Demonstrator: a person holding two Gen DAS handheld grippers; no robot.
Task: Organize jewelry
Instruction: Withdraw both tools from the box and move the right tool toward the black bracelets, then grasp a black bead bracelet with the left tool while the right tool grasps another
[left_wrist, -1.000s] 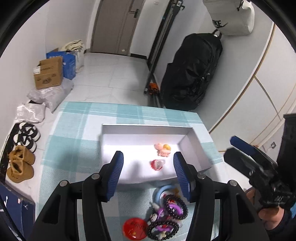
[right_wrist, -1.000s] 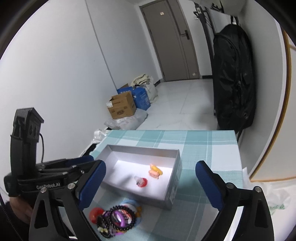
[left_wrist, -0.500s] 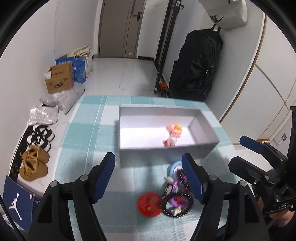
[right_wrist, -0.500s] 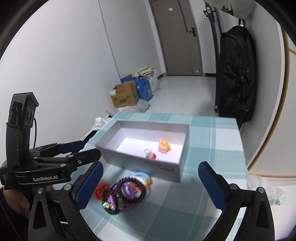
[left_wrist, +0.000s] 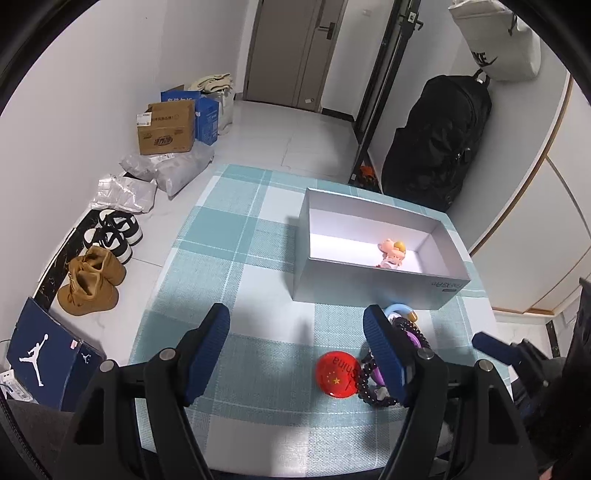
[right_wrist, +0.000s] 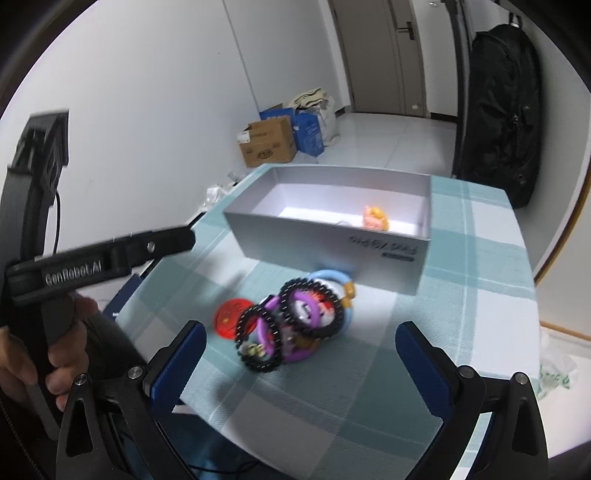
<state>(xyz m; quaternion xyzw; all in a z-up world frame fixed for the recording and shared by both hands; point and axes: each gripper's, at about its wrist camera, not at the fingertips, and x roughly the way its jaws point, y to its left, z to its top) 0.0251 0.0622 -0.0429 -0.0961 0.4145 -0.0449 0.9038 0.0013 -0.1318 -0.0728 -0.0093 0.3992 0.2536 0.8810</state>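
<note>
Progress: early; pink figurine (left_wrist: 392, 249) and a second small piece, half hidden, already in the grey box (left_wrist: 376, 291); main pile not yet sorted.
Pile: on the checked cloth (left_wrist: 236, 280), just near of the box; two black bead bracelets (right_wrist: 309, 309), purple rings (right_wrist: 271, 334), one blue ring (right_wrist: 328, 276), one red badge (left_wrist: 337, 374); count perhaps incomplete, right view blurred.
Left gripper (left_wrist: 297, 349): jaws apart, empty, pile at its right finger.
Right gripper (right_wrist: 295, 363): wide apart, empty, over the pile.
</note>
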